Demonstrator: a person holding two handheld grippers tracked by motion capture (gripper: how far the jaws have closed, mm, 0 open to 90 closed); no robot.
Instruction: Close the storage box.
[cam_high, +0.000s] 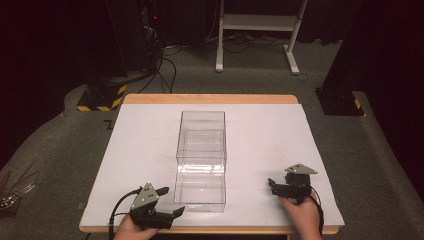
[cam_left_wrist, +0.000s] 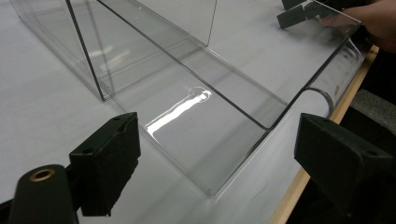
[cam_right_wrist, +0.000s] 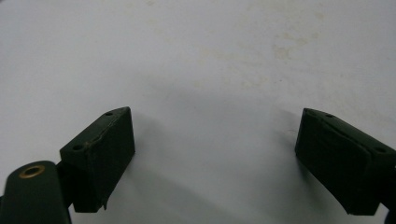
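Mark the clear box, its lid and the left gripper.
clear box (cam_high: 201, 135), high view, far wall.
lid (cam_high: 200, 192), high view, flat panel.
left gripper (cam_high: 172, 200), high view, between its fingertips.

One clear box (cam_high: 201, 140), one clear lid (cam_high: 200, 189), two tools

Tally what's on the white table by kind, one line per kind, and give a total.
Clear plastic box, upright: 1
Clear plastic tray, lying flat in front of the box: 1
Hand-held grippers, left gripper and right gripper, both open and holding nothing: 2
Total: 4
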